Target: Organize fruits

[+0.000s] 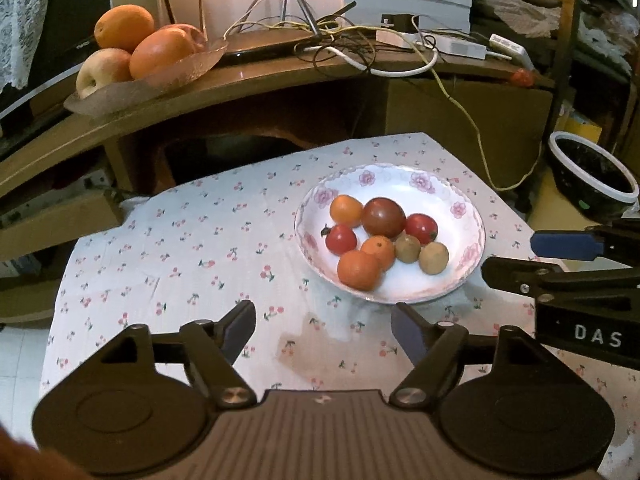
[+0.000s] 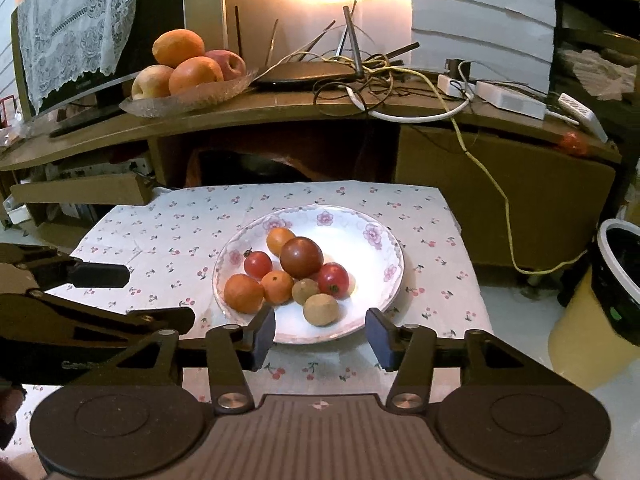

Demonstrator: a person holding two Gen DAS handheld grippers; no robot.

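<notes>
A white flowered plate sits on the cherry-print tablecloth and holds several small fruits: a dark tomato, red tomatoes, small oranges and two kiwis. My left gripper is open and empty, near the plate's front-left rim. My right gripper is open and empty at the plate's near rim; it also shows at the right of the left wrist view.
A glass dish with large oranges and apples stands on the wooden shelf behind, beside a router and tangled cables. A black bin with a white rim stands at the right on the floor.
</notes>
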